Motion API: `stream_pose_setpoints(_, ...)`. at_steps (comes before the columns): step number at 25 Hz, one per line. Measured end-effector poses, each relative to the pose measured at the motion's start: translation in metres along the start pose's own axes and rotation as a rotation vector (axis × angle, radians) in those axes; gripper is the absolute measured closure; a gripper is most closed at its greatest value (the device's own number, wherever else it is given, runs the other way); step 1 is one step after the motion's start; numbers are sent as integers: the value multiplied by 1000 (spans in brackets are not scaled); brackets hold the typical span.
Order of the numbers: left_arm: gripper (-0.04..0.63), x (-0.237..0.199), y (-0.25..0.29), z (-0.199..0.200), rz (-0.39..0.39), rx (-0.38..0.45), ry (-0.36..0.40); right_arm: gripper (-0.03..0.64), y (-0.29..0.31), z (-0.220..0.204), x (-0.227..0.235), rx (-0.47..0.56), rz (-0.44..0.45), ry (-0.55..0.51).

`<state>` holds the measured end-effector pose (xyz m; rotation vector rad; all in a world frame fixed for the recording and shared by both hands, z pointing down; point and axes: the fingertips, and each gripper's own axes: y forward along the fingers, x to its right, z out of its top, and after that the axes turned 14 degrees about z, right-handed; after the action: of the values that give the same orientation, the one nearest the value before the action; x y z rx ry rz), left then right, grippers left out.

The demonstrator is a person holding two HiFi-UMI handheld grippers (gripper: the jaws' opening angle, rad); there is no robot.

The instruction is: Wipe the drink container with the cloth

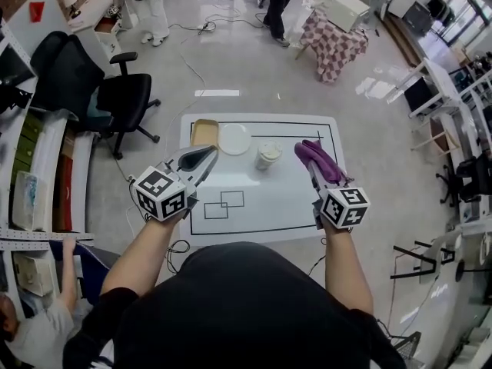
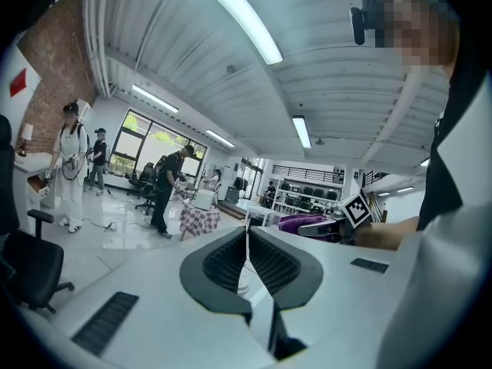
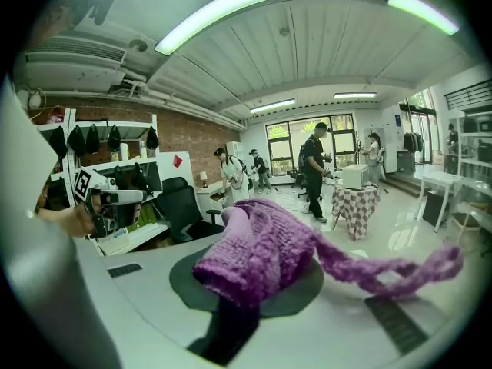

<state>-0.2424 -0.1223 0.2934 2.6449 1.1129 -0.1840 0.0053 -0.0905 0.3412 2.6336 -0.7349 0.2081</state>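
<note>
Glossy floor [image 1: 246, 60], blk office chair [image 1: 123, 98], brick wall [image 3: 192, 141], strip lights [image 3: 219, 14].

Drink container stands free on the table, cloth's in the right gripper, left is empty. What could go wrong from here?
1. The drink container is unsupported. The left gripper has its jaws shut on nothing, so a sideways wipe may tip or push it.
2. The cloth in the right gripper trails a loose strand that could snag on it.
3. The white plate sits close by and may get knocked.
</note>
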Motion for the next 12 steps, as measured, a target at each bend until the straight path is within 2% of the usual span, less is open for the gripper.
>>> stream_pose_setpoints(5, 565, -13, 8, -12, -31, -29, -8, 543, 18, -6, -3, -18, -9, 20)
stream_pose_setpoints(12, 565, -26, 21, -26, -21, -58, -25, 542, 43, -10, 6, -39, 21, 28)
